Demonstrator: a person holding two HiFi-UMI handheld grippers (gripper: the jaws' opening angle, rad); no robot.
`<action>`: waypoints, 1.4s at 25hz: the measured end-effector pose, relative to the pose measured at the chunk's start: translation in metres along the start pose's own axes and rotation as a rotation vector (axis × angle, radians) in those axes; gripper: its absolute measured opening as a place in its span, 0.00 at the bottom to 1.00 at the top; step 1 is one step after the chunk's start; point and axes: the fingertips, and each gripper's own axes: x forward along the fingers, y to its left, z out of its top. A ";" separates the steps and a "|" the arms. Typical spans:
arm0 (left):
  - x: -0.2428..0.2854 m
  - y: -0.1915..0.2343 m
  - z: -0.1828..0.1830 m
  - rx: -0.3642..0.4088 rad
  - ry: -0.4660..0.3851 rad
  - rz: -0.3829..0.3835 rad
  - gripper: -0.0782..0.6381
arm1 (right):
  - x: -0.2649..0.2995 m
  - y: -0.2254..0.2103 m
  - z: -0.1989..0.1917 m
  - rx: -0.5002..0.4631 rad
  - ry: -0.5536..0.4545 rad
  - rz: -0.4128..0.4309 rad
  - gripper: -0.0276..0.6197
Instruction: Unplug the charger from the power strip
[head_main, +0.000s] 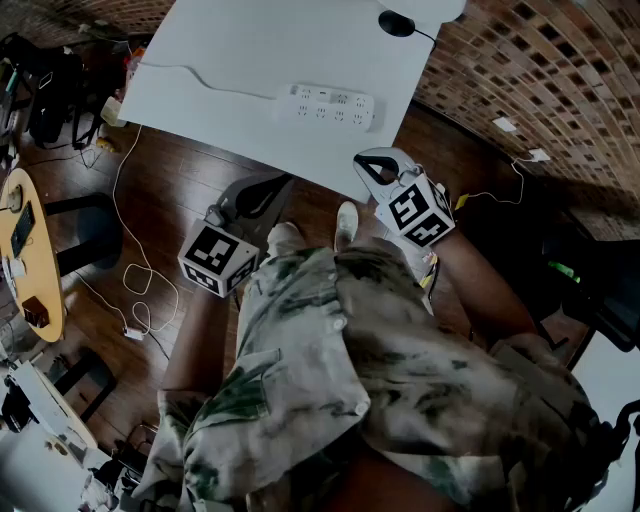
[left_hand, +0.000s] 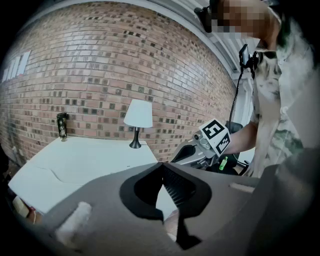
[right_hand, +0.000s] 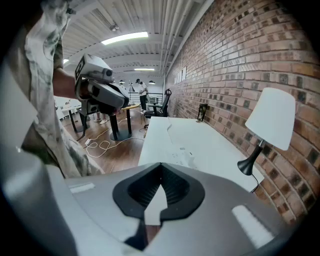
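A white power strip (head_main: 335, 106) lies on the white table (head_main: 250, 60), its white cord running off to the left. In the right gripper view the power strip (right_hand: 182, 156) sits beyond the jaws. No charger can be made out on it. My left gripper (head_main: 283, 182) hangs below the table's near edge over the wood floor, shut and empty. My right gripper (head_main: 366, 161) is at the table's near corner, short of the strip, also shut with nothing held. The jaws meet at the tips in the left gripper (left_hand: 162, 165) and right gripper (right_hand: 161, 165) views.
A lamp (right_hand: 272, 120) with a black base (head_main: 397, 22) stands at the table's far side by the brick wall (head_main: 540, 70). A dark bottle (left_hand: 62, 125) stands at the table's far end. White cables (head_main: 140, 290) lie on the floor beside a round wooden table (head_main: 30, 260).
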 end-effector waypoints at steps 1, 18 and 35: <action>0.009 0.010 0.002 0.014 0.012 0.001 0.11 | 0.010 -0.009 -0.003 -0.001 0.013 0.001 0.05; 0.145 0.128 -0.002 0.353 0.247 -0.321 0.28 | 0.127 -0.106 -0.039 0.140 0.315 -0.092 0.05; 0.220 0.125 -0.085 0.681 0.499 -0.589 0.26 | 0.155 -0.102 -0.042 0.253 0.430 -0.162 0.04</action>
